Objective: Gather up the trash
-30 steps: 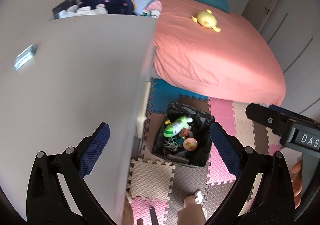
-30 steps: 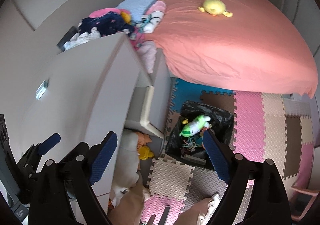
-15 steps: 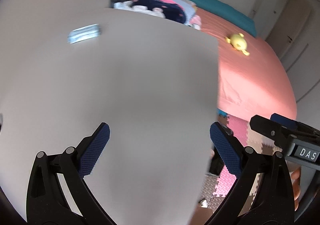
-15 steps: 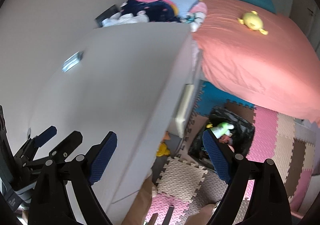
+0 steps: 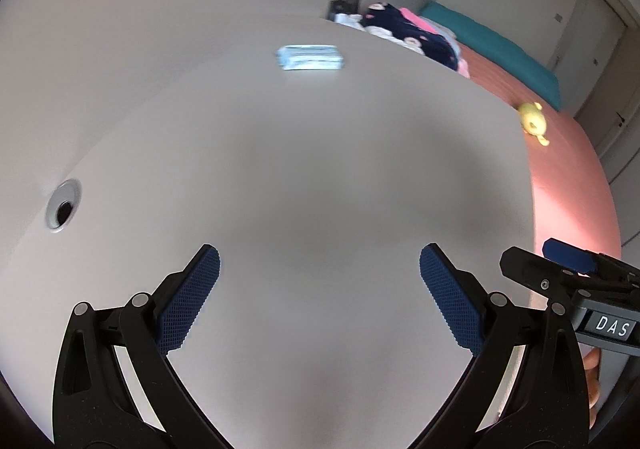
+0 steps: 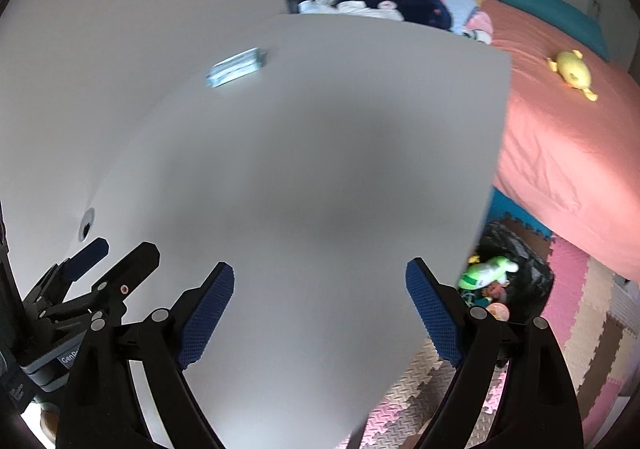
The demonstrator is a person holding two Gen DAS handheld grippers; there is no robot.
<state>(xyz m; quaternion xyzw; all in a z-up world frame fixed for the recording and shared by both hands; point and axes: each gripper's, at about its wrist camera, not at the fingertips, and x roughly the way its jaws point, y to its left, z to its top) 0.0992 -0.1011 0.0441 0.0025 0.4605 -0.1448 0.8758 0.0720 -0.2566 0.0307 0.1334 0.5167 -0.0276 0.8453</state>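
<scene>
Trash looks to be the blurred pale-blue packet (image 5: 311, 57) lying far back on the white worktop (image 5: 320, 189). Left tool (image 5: 320, 301) and right tool (image 6: 320, 313) both hang released and empty. Reach over it, lower squarely, then pinch its long edges.

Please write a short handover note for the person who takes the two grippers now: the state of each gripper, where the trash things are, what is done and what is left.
Left gripper: open, empty, over the white desk.
Right gripper: open, empty, over the same desk, near its edge on the bed side.
Trash: one small bluish-white packet lies at the far part of the desk; blur hides what it is exactly.
Bin: the black bag-lined bin stands on the foam floor mats beside the desk, and already holds a green-white bottle and other bits.
Done: some trash is in the bin.
Left: probably pick up the packet and drop it in the bin.
</scene>
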